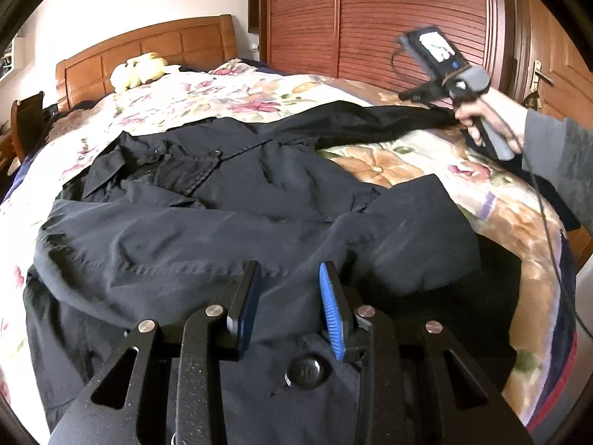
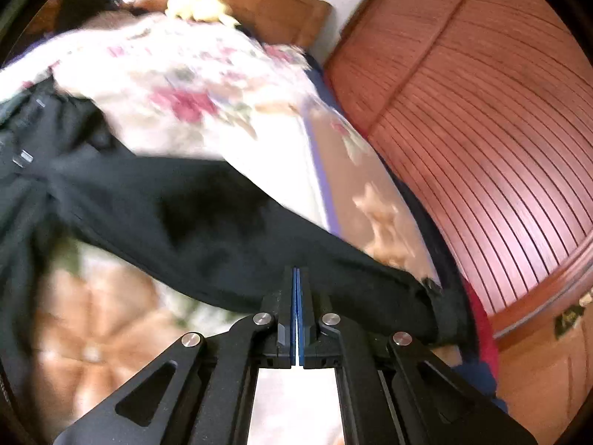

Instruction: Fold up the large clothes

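A large black shirt (image 1: 222, 222) lies spread on a floral bedspread (image 1: 222, 89), collar (image 1: 111, 163) to the left. My left gripper (image 1: 289, 270) hovers over the near hem, its jaws apart, with cloth under them but nothing pinched. The shirt's far sleeve (image 1: 352, 122) stretches taut to the right and is lifted off the bed. At its end my right gripper (image 1: 406, 94), held by a hand (image 1: 481, 115), is shut on it. In the right wrist view the right gripper (image 2: 298, 270) has its pads pressed together at the edge of the black sleeve (image 2: 222, 230), near the cuff (image 2: 433, 289).
A yellow plush toy (image 1: 137, 70) lies by the wooden headboard (image 1: 148, 44). A slatted wooden wardrobe (image 1: 370, 18) stands behind the bed, and a door (image 1: 556, 74) is at the right. The bed's right edge (image 1: 556, 259) drops off near the hand. A cable hangs from the right gripper.
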Motion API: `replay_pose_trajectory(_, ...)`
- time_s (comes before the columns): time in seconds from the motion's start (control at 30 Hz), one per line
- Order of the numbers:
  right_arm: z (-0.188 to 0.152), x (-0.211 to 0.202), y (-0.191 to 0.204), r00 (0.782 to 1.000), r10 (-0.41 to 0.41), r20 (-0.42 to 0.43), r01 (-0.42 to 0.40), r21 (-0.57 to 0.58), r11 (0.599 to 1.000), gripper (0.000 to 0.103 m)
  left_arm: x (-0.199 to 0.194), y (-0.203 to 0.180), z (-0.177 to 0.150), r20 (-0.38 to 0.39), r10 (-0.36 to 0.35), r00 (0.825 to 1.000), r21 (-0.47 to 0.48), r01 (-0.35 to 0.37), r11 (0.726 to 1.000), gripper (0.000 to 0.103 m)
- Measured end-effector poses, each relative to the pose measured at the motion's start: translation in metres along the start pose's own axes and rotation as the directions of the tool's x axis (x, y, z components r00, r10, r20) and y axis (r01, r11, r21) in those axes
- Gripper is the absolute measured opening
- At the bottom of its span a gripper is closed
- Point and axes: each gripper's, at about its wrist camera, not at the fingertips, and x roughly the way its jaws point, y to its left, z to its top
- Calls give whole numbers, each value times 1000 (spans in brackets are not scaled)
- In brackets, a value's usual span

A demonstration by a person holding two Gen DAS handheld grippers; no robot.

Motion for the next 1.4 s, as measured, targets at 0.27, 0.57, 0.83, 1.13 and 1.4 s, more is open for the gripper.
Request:
replay_pose_trajectory(0.27, 1, -3, 2, 996, 81, -30, -79, 57, 995, 56, -8, 12, -2, 5, 2, 1000, -20, -1, 1000, 33)
replay_pose_trajectory(0.57, -15, 72, 7, 985, -7, -171, -1, -50, 999, 86, 14, 22, -6, -41, -6, 999, -41, 4, 999, 33)
replay_pose_trajectory(0.83, -23, 107, -12, 979, -119, -166, 116, -26, 993, 98, 20, 19, -9, -55, 5, 998, -22, -7, 1000, 33)
replay_pose_trajectory(1.13, -15, 104, 14, 978, -53, -199, 23, -148, 989, 14, 7, 16, -8, -37, 27, 999, -8, -27, 1000, 33)
replay_pose_trajectory(1.4, 6, 22, 13, 996, -77, -43, 69, -160, 985, 3, -15, 20, -2, -2, 27, 1000, -17, -27, 999, 33)
